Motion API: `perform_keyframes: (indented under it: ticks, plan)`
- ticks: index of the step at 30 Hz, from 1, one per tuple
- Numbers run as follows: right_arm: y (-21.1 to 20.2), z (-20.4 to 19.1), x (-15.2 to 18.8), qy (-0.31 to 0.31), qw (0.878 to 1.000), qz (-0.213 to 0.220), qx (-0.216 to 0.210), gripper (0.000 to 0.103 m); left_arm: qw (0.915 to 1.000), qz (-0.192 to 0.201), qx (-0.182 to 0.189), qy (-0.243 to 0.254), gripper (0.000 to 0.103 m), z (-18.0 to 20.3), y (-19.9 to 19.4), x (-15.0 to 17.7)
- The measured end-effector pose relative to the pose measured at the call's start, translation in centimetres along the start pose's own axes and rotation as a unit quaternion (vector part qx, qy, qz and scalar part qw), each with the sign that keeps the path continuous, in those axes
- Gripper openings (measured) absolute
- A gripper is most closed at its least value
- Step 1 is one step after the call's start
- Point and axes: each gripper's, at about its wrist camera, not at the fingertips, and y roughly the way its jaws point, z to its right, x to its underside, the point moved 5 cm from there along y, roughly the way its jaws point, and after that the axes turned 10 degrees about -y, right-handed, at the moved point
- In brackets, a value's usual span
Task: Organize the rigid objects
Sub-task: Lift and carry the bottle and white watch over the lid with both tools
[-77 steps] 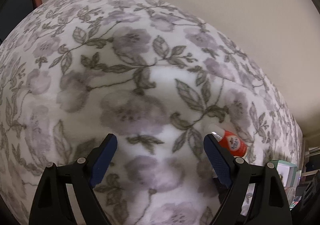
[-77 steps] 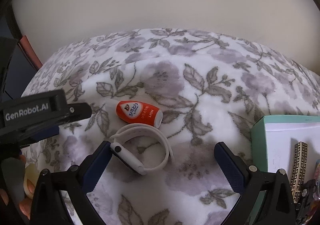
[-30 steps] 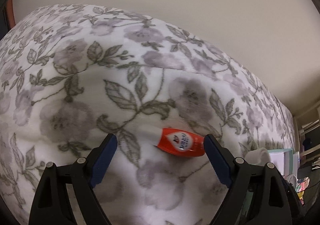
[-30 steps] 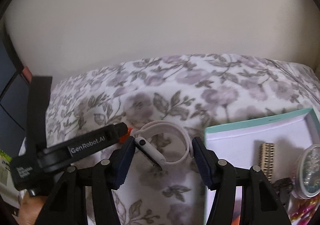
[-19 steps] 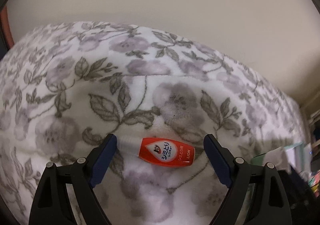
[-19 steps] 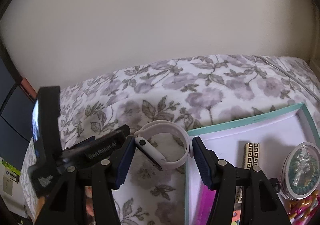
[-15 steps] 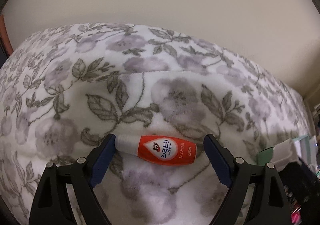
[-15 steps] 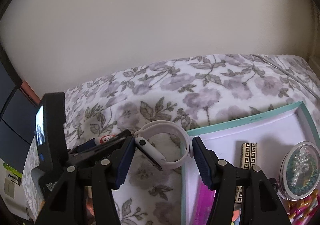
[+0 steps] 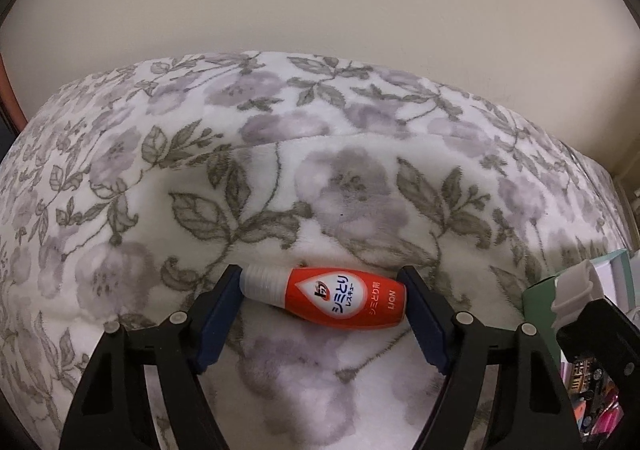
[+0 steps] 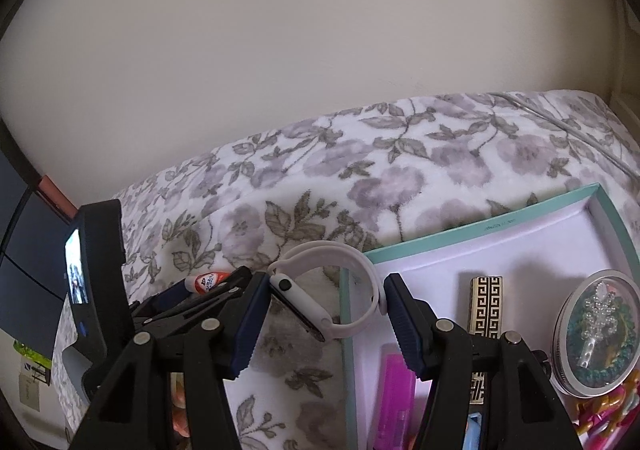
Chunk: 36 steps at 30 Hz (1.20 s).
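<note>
Both grippers have closed in: left gripper [image 9: 322, 292] closing end-to-end on the orange bottle [image 9: 326, 302] — right gripper [image 10: 326, 296] clamps the white watch [image 10: 320, 290] over the teal box [image 10: 480, 226] rim, ready for boxing.

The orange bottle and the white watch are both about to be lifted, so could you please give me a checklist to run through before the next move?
1. Orange bottle lies lengthwise between the left gripper jaws, which are closing: ok.
2. Both left jaws pressing the bottle's ends: cannot tell, contact looks just begun.
3. White watch sits between the right gripper jaws, gripped: ok.
4. Watch strap overlaps the teal box rim: not ok, may snag.
5. Free floor in the box for both items: ok.
6. Floral blanket clear of the left jaws: cannot tell.
</note>
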Motion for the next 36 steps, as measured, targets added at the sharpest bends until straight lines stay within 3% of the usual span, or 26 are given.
perform_keyframes:
  ticks: [14, 20, 30, 36]
  plan:
    - [-2.3, 1.8, -0.9, 0.019, 1.0, 0.008, 0.016, 0.062, 0.996, 0.008, 0.089, -0.011, 0.079, 2.5, -4.3, -1.8]
    - [-5.0, 4.9, -1.1, 0.033, 0.997, -0.003, 0.069, 0.062, 0.9927, 0.009, 0.119, 0.015, 0.079, 5.6, -6.9, -1.7]
    - [-10.8, 9.3, 0.9, 0.052, 0.989, -0.049, 0.127, 0.062, 0.9835, -0.07, 0.153, 0.065, 0.079, 12.8, -9.0, 3.7]
    - [-14.1, 10.7, 2.6, 0.064, 0.984, -0.064, 0.155, 0.062, 0.9784, -0.106, 0.165, 0.064, 0.079, 14.1, -10.6, 6.4]
